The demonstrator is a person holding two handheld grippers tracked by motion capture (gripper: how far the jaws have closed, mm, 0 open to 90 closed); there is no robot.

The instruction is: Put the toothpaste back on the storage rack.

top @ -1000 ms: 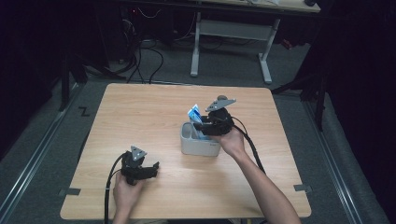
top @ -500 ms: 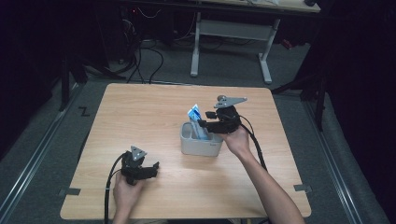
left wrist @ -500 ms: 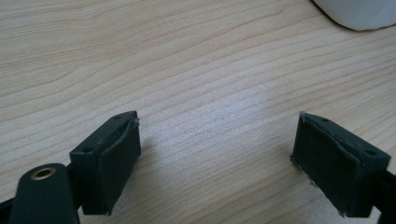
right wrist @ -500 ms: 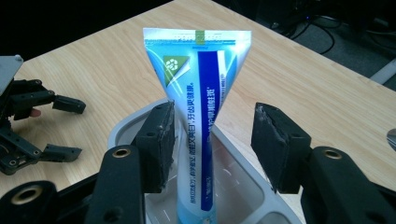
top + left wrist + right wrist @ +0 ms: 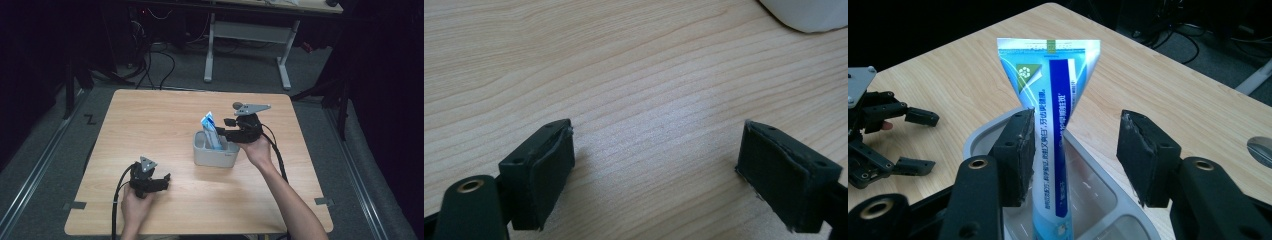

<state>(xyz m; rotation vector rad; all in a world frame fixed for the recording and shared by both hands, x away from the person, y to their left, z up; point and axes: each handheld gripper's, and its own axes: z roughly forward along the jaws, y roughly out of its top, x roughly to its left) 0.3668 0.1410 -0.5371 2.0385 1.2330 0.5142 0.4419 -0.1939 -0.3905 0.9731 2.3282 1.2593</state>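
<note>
Your right gripper (image 5: 1073,155) stands with its jaws parted over the bin (image 5: 216,150), and they have just been opening. The tube (image 5: 1053,150) stands upright between them, crimped end up, lower end down inside the bin. One pad (image 5: 1018,157) sits just beside the tube, or brushes it; the other stands well apart, so nothing is pressed. I judge the tube released and leaning on the bin wall.

Your left gripper (image 5: 150,181) lies low on the table (image 5: 150,120) near its front edge, jaws spread wide and empty, well apart from the bin (its own view gives bare wood between the pads (image 5: 544,170) and a corner of the white bin).

The step in hand appears to be withdrawal after placing. To do it well:
- Widen the jaws a little more before moving, so the near pad clears the tube.
- Draw the right gripper straight up and back along the tube's line; a sideways pull could tip the tube or drag the bin.
- Keep the trailing cable off the bin rim.
- Leave the left gripper where it is, unless the bin starts to slide.
</note>
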